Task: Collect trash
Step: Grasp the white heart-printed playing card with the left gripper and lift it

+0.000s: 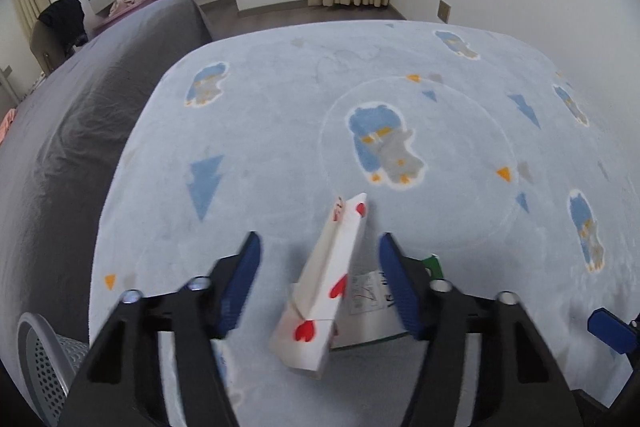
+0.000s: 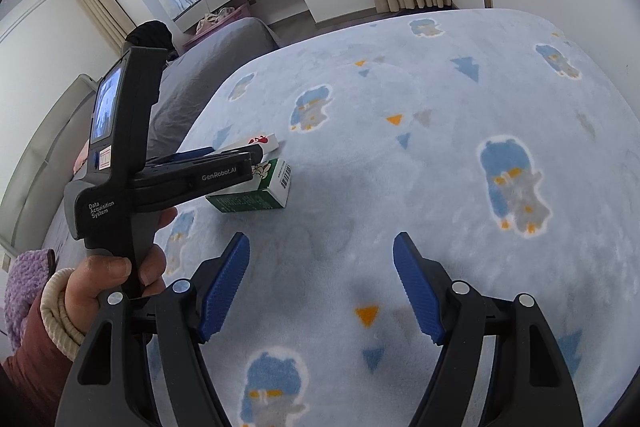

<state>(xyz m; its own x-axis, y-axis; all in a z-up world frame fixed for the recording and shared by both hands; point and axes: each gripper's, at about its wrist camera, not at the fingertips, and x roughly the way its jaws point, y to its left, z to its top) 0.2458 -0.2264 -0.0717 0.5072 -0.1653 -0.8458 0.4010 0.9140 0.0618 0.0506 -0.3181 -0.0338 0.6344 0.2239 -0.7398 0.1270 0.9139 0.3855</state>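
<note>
A long white carton with red hearts (image 1: 325, 283) lies on the pale blue blanket, between the open fingers of my left gripper (image 1: 320, 247); the blue pads stand apart on either side and do not touch it. A green and white box (image 1: 372, 297) lies just right of it, partly behind the right finger. In the right wrist view the white carton (image 2: 256, 143) and the green box (image 2: 256, 193) sit behind the left gripper's body (image 2: 196, 177). My right gripper (image 2: 322, 247) is open and empty over bare blanket.
The blue cartoon-print blanket (image 1: 280, 99) covers a bed; a grey sheet (image 1: 72, 131) lies to its left. A perforated grey bin (image 1: 44, 359) stands at the lower left. The right gripper's blue pad (image 1: 610, 329) shows at the right edge.
</note>
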